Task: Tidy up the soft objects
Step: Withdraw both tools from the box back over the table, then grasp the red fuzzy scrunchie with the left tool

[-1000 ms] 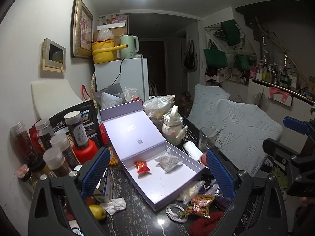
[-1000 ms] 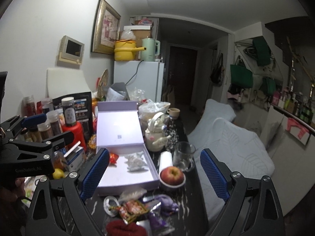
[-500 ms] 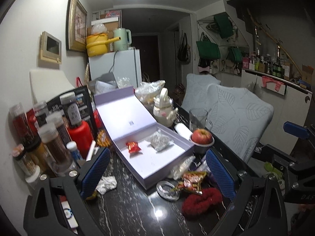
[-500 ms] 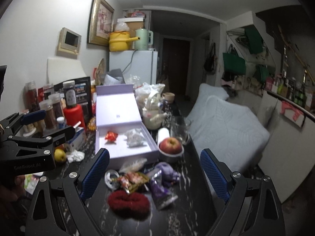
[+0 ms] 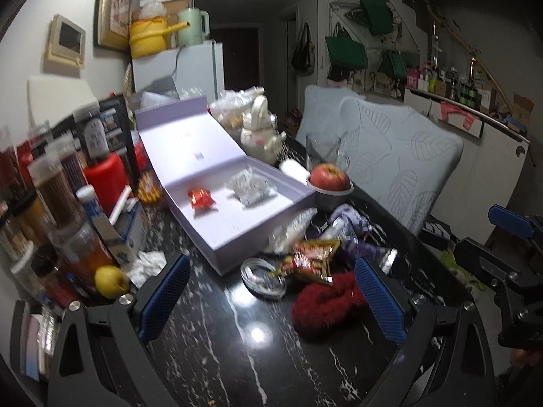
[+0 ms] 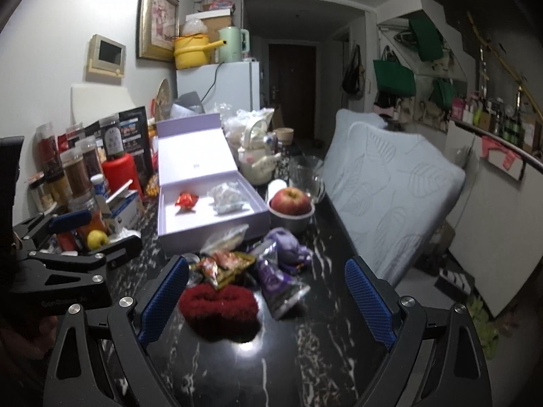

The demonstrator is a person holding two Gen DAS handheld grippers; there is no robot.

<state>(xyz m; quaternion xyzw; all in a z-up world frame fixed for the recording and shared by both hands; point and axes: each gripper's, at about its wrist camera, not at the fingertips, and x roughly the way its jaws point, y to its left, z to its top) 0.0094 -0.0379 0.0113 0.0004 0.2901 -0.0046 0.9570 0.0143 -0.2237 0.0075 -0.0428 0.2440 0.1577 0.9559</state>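
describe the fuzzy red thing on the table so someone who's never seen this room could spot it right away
Start at the open lavender box on the black marble table. Nearer the camera, past the pile of snack packets, lies the fuzzy red scrunchie. It alone is plush, dark red and ring-shaped; its neighbours are shiny wrappers.

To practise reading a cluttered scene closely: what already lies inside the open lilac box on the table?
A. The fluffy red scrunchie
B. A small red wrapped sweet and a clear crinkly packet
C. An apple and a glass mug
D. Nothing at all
B: the right wrist view shows a red wrapped sweet and a clear crinkly packet on the floor of the lilac box.
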